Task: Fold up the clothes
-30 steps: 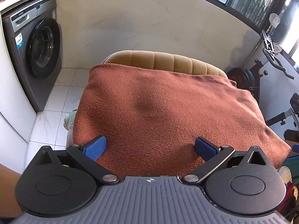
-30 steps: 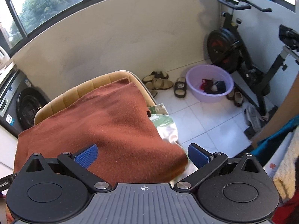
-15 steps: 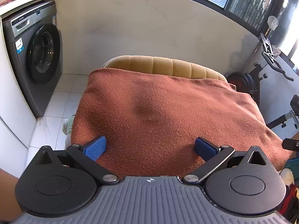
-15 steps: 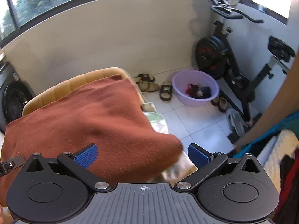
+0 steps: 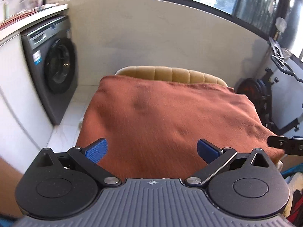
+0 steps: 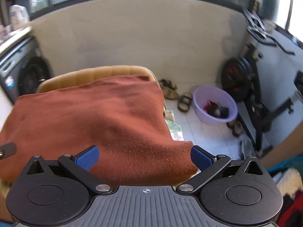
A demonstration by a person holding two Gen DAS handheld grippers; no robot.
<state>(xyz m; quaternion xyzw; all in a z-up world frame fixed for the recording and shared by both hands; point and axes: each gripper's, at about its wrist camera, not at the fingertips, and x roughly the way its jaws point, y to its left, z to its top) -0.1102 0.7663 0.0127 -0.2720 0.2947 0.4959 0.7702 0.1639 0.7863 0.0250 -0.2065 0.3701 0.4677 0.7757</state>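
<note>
A rust-brown knitted garment (image 5: 170, 117) lies spread flat over a tan padded chair (image 5: 170, 73); it also shows in the right wrist view (image 6: 90, 121). My left gripper (image 5: 152, 150) is open and empty, its blue pads apart above the garment's near edge. My right gripper (image 6: 144, 158) is open and empty above the garment's near right corner. The tip of the right gripper (image 5: 284, 144) shows at the right edge of the left wrist view.
A grey washing machine (image 5: 51, 66) stands at the left under a counter. An exercise bike (image 6: 255, 71) stands at the right. A purple basin (image 6: 215, 107) with clothes and several sandals (image 6: 170, 90) are on the tiled floor. More clothes (image 6: 287, 185) are piled at the near right.
Both grippers have pulled back and tilted up, so more wall and window show. The right view has swung left toward the garment. Both stay open.
</note>
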